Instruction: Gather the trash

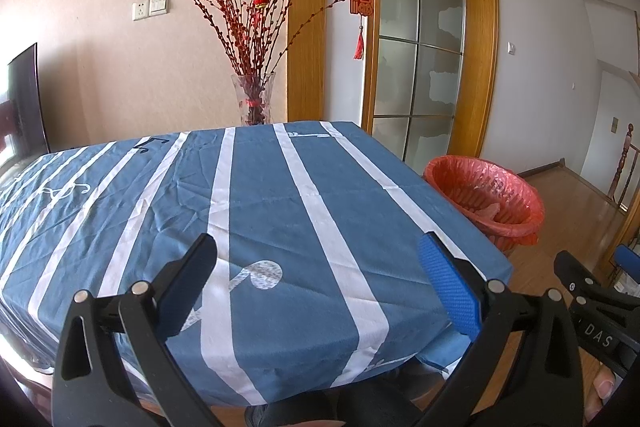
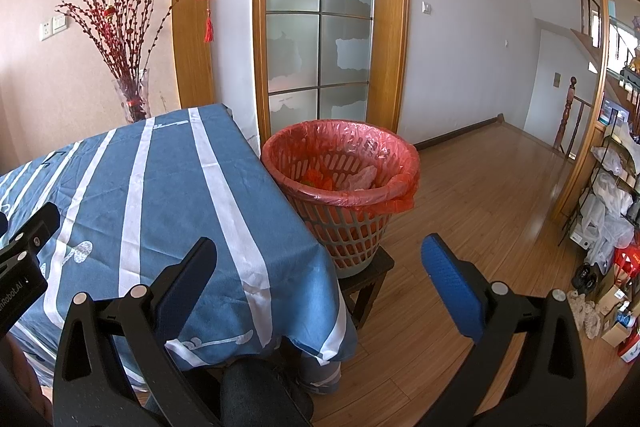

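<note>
Beside the blue white-striped tablecloth's [image 2: 160, 195] right edge, the grey lattice basket with red plastic liner [image 2: 340, 167] is seen holding trash, ahead of the nearer right gripper [image 2: 320, 267]; left gripper [image 1: 316, 267] is held over bare cloth, both spread wide, empty.

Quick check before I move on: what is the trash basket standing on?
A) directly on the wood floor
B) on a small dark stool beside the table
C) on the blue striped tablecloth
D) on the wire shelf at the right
B: the trash basket, lined with a red bag, stands on a small dark stool next to the table.
</note>
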`<state>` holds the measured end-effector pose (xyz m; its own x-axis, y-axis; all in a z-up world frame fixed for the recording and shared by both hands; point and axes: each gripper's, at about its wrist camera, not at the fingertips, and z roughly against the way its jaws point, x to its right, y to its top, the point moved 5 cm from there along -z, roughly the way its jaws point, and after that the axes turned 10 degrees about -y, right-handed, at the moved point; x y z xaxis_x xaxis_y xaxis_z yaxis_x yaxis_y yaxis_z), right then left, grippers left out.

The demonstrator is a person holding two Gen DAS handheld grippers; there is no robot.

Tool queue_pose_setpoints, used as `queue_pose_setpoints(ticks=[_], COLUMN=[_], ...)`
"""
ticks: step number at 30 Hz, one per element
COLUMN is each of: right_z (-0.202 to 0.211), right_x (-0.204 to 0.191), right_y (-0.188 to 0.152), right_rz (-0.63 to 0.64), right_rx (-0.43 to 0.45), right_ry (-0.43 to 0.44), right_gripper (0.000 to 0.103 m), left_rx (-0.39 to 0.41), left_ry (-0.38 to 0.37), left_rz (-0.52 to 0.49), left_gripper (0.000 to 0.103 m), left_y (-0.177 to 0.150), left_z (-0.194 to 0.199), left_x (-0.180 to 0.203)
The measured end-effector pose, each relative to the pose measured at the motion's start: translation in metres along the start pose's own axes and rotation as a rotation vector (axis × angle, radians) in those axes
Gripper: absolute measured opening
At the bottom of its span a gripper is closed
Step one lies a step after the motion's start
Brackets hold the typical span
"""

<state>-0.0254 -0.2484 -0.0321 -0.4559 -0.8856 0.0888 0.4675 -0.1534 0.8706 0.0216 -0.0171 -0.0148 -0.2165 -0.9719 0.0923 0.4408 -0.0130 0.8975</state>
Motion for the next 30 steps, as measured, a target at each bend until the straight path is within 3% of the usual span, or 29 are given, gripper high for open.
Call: queue_pose_setpoints(ticks=[30], right_z=[0.0005], right_x=[-0.0001], right_y=[0.0], right_rz=[-0.001], right_rx=[-0.002], right_ry=[0.001], right_gripper=[0.101], left_rx=[-0.004], left_ry=[-0.001], left_rz=[0.0], left_gripper=[0.099], left_y=[-0.0008], left_z=[-0.0004], left_x=[0.0007])
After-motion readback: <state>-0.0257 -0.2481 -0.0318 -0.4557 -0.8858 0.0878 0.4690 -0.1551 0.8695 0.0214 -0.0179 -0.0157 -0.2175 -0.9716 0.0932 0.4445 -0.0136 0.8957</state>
